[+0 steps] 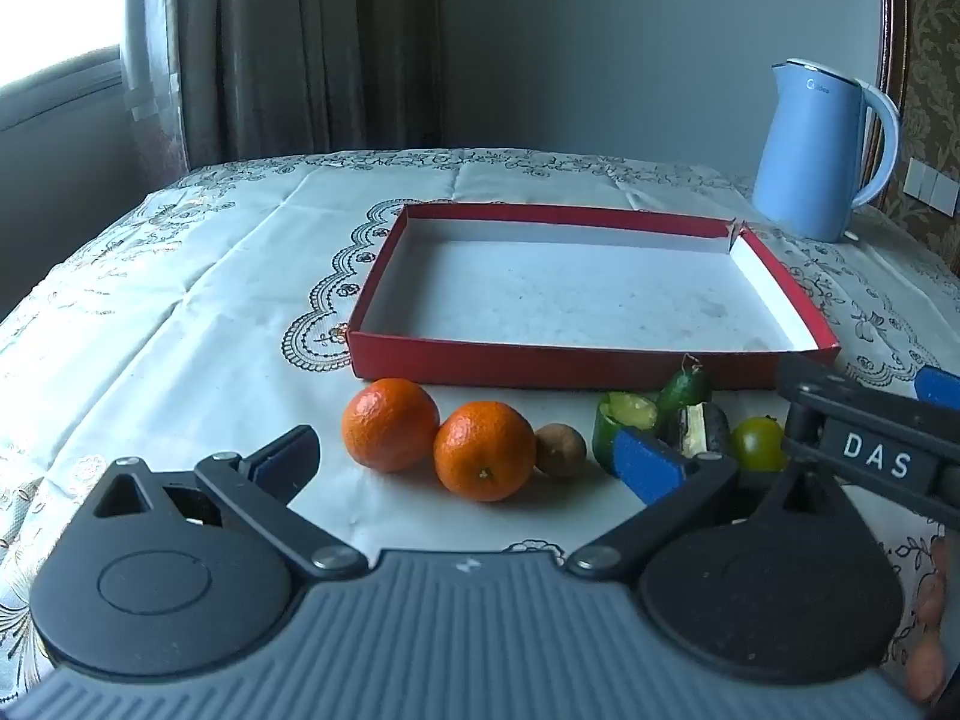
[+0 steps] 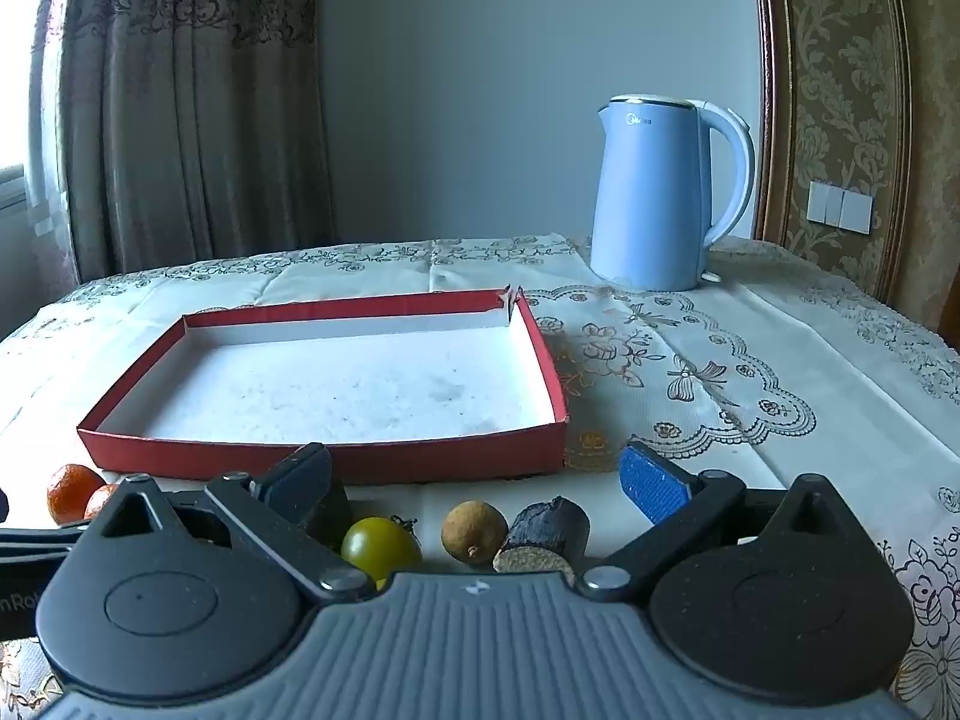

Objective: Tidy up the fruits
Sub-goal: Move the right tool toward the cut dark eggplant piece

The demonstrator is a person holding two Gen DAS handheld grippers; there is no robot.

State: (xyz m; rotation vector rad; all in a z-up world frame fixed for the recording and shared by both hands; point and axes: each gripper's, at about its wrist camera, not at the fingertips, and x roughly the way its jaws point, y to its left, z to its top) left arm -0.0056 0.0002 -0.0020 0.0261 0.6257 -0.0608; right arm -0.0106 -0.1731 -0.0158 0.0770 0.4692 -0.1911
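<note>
Two oranges (image 1: pixel 390 423) (image 1: pixel 485 450) lie side by side in front of the shallow red box (image 1: pixel 588 363), whose white inside holds nothing. To their right sit a small brown fruit (image 1: pixel 560 450), cut green pieces (image 1: pixel 624 417), a dark chunk (image 1: pixel 702 426) and a green tomato (image 1: pixel 757 444). My left gripper (image 1: pixel 468 456) hovers open just short of the oranges. My right gripper (image 2: pixel 474 480) is open above the green tomato (image 2: pixel 381 546), a brown fruit (image 2: pixel 474 531) and a dark chunk (image 2: pixel 549 531), touching none. The red box (image 2: pixel 324 459) lies just beyond them.
A light blue kettle (image 1: pixel 822 150) (image 2: pixel 666 198) stands behind the box at the back right. An embroidered cloth (image 1: pixel 180 312) covers the table. The right gripper's body (image 1: pixel 870 438) juts in beside the left one. Curtains and a wall rise behind the table.
</note>
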